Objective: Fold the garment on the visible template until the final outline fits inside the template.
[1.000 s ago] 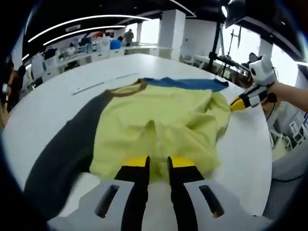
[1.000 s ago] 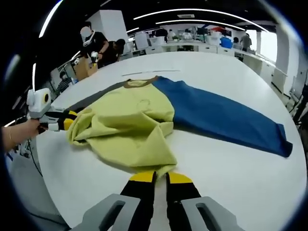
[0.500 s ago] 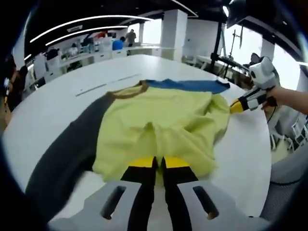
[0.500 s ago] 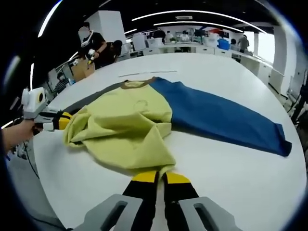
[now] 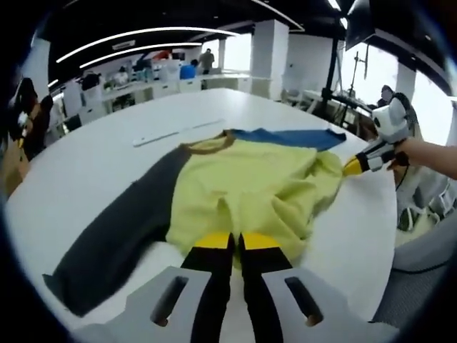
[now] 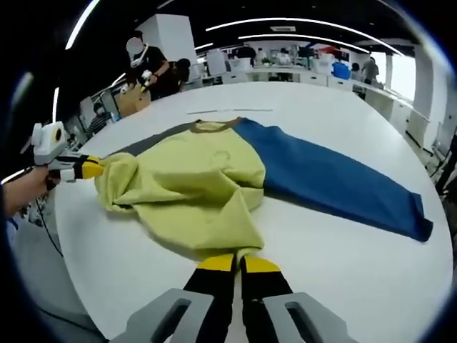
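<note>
The garment (image 5: 243,193) lies spread on the white surface (image 5: 93,164) ahead of both my hand-held grippers, each closed on a corner of its yellow hem: left (image 5: 228,241), right (image 6: 238,264). I judge a thin pinch could slip or drag the blue sleeve (image 6: 335,182) askew. A pale strip (image 5: 178,131) lies beyond the collar.

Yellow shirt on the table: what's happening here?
A person is working the shirt with two handheld grippers. The left gripper and right gripper are each shut on its bunched yellow hem edge. The grey sleeve and blue sleeve lie spread flat on the white table; no fold is finished.
</note>
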Demonstrator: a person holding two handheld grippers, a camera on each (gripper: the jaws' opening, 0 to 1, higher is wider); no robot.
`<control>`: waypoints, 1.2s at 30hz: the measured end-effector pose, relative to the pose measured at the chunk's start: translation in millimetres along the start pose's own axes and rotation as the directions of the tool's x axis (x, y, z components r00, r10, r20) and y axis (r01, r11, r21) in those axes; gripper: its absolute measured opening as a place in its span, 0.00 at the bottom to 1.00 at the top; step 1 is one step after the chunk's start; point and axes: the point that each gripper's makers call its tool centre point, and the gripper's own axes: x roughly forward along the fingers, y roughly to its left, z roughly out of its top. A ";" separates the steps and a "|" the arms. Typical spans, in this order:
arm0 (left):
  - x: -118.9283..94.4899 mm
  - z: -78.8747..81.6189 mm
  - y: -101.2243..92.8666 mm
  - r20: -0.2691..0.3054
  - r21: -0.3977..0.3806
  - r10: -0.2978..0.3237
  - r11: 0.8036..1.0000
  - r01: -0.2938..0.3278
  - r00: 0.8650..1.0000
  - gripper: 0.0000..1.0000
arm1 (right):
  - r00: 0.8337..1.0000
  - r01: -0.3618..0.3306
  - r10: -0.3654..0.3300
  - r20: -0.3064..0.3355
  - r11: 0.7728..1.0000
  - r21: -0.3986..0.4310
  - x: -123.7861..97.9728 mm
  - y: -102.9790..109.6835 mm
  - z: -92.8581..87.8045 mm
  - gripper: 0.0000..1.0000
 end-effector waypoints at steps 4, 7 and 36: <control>-10.7 0.9 -0.1 0.003 0.006 0.014 1.000 -0.014 1.000 0.01 | 0.999 -0.043 0.043 0.015 0.999 -0.004 -9.9 6.0 6.0 0.00; -16.1 1.8 0.4 0.007 0.015 0.028 0.999 -0.028 1.000 0.01 | 0.998 -0.065 0.065 0.027 0.998 0.005 -17.7 9.9 9.8 0.00; -90.3 -44.3 -17.0 -0.020 -0.152 0.082 0.985 -0.084 0.996 0.01 | 0.996 -0.093 0.093 -0.003 0.995 -0.024 -79.3 30.7 -18.0 0.00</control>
